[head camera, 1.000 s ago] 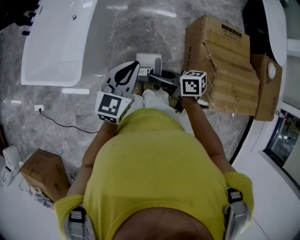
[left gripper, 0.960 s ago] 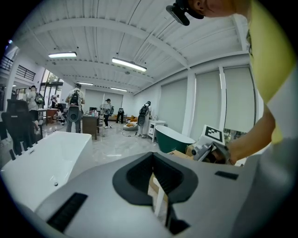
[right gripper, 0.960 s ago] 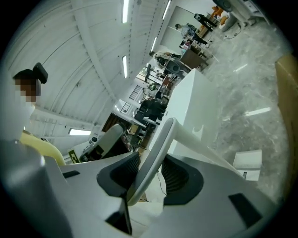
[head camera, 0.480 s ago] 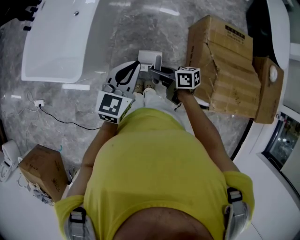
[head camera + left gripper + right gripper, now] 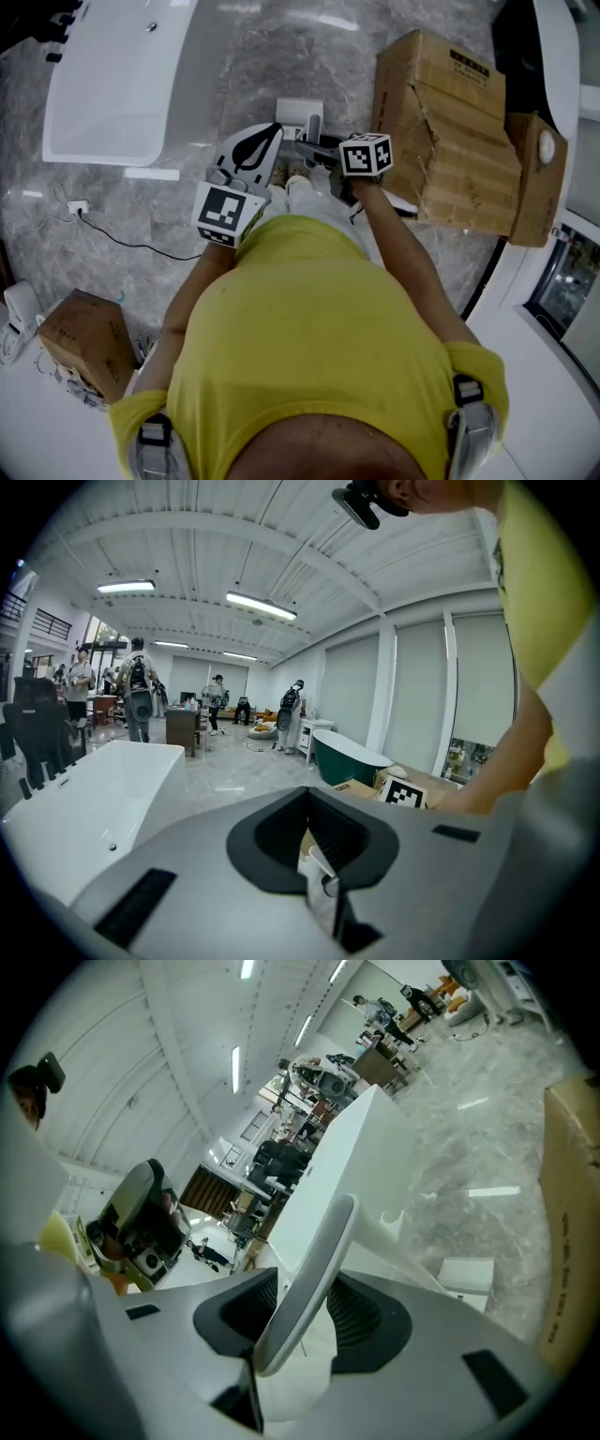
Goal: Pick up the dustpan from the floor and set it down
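Both bare arms reach forward and down from the yellow shirt [image 5: 309,356], the right tool [image 5: 309,147] clenched on the pale handle [image 5: 314,1260] of the dustpan [image 5: 298,116] (its pan just ahead of the person's feet [image 5: 281,174], over the grey marble floor [image 5: 281,56]), the left tool [image 5: 265,139] alongside, jaws together on nothing.
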{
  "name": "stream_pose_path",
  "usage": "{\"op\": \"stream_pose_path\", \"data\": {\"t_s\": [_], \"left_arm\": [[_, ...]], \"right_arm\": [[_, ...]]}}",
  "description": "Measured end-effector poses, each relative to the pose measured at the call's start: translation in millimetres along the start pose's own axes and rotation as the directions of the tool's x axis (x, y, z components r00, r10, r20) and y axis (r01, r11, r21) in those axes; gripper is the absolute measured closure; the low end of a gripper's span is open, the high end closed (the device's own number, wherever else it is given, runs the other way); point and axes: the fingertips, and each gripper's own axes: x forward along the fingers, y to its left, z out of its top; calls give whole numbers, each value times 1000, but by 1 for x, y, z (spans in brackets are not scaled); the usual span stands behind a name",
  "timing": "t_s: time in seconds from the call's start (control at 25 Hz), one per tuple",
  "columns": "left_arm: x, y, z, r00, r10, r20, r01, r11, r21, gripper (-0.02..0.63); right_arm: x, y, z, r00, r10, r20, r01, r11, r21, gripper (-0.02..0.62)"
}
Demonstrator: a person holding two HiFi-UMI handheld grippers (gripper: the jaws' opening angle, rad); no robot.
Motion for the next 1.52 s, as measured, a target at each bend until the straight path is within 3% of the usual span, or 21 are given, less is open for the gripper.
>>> {"op": "stream_pose_path", "data": {"t_s": [0.2, 0.36, 0.48, 0.56, 0.68, 0.84, 1.08, 1.16, 1.24, 1.36, 1.52], "left_arm": [[0, -1, 2, 1000, -5, 10, 5, 1000, -6, 604], [0, -1, 6, 1000, -18, 23, 18, 1000, 5, 604], [0, -2, 17, 998, -24, 54, 23, 1000, 19, 604], [0, -3, 30, 996, -26, 89, 23, 999, 39, 604], [1, -7, 58, 988, -31, 149, 20, 997, 73, 604], [1, -10, 100, 977, -6, 214, -21, 992, 123, 604], [-7, -7, 159, 950, 79, 303, -139, 973, 182, 604], [-12, -8, 175, 936, 93, 338, -167, 966, 197, 604], [-17, -10, 185, 928, 103, 359, -183, 963, 197, 604], [-20, -14, 191, 922, 105, 373, -186, 964, 190, 604], [-16, -18, 191, 922, 95, 376, -179, 964, 195, 604]], "right_arm": [[-13, -1, -4, 988, -155, -27, 156, 987, 44, 302], [-40, 8, 1, 959, -284, 3, 284, 958, -24, 286], [-72, 24, 28, 916, -373, 147, 392, 911, -127, 383], [-94, 42, 54, 877, -397, 270, 452, 872, -187, 413], [-130, 80, 98, 798, -389, 459, 542, 797, -266, 495], [-175, 135, 142, 688, -319, 652, 639, 692, -336, 583], [-231, 191, 180, 509, -218, 833, 757, 575, -312, 583], [-240, 198, 184, 466, -207, 860, 792, 530, -302, 584], [-243, 201, 185, 449, -200, 871, 809, 504, -302, 584], [-243, 204, 184, 445, -191, 875, 816, 488, -309, 584], [-244, 200, 185, 443, -200, 874, 812, 503, -296, 584]]}}
